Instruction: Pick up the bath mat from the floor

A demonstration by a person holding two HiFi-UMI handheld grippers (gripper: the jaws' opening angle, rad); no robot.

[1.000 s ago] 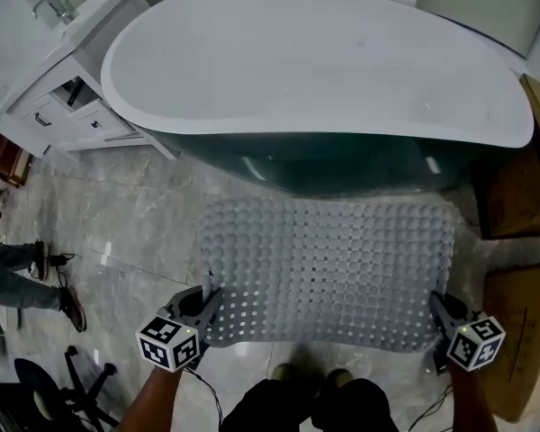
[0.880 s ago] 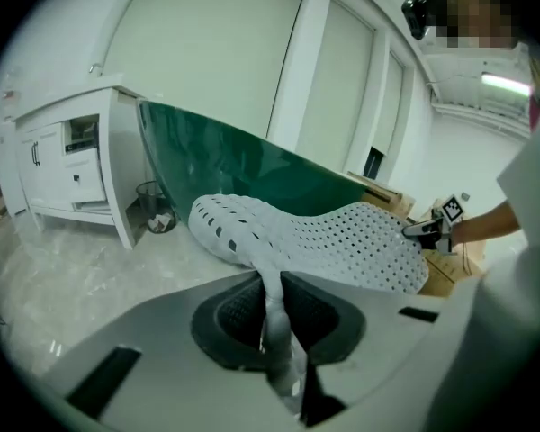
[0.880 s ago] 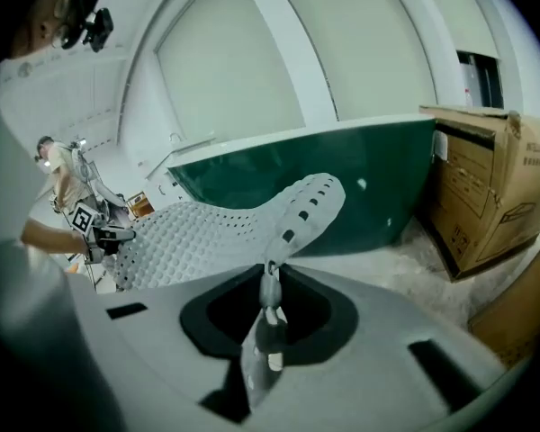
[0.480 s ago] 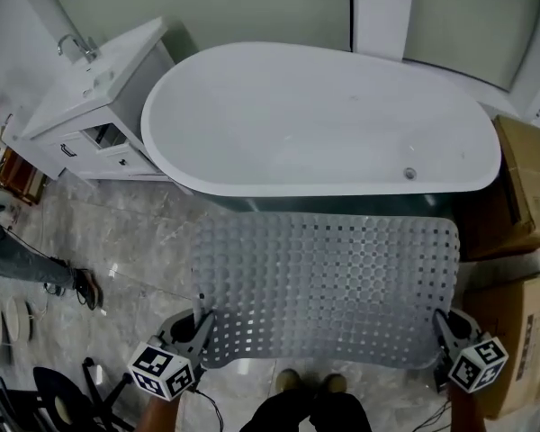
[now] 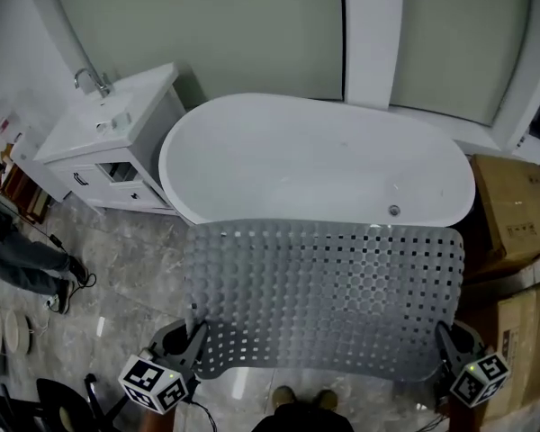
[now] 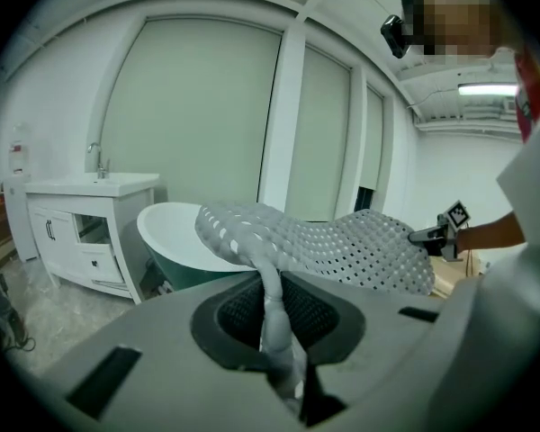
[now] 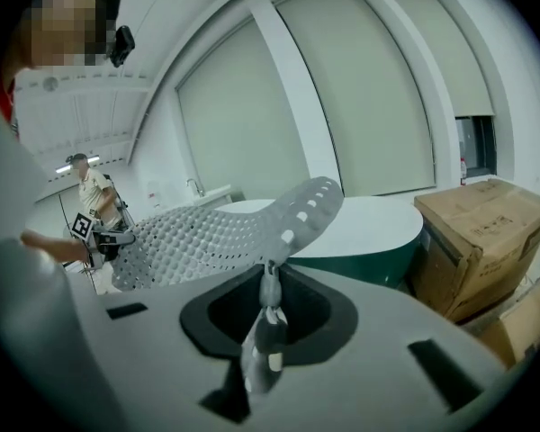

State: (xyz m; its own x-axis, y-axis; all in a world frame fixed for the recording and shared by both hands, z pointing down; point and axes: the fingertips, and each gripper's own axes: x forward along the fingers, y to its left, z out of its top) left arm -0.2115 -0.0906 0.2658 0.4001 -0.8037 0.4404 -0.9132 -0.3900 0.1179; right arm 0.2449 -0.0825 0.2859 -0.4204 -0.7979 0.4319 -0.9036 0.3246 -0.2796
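The white, boxy sink cabinet (image 5: 108, 129) sits upper left, on a glossy marbled floor (image 5: 117, 259). Lower left, the left gripper (image 5: 196, 333) has its fingers pinched almost together on the near left corner of the bath mat (image 5: 324, 286). Its own view shows the rubber squashed into a thin fold between them.

The mat fills the middle of the frame, stretched out flat-ish between both hands. Its far edge overlaps the rim of the tub (image 5: 315, 151) in the picture. So I'd say the pickup is basically done: it looks clear of the floor, though I can't actually see under the far edge. All that's left is keeping hold of it.

It's a grey rounded rectangle, rubbery, covered in round bumps and rows of little holes. It's floppy enough that the near edge sags between the grips. The tub is a smooth white oval with a dark green outside.

Lower right, the right gripper (image 5: 443, 333) is clamped just as tight on the other near corner. Brown cardboard boxes (image 5: 513, 205) are stacked along the right edge.
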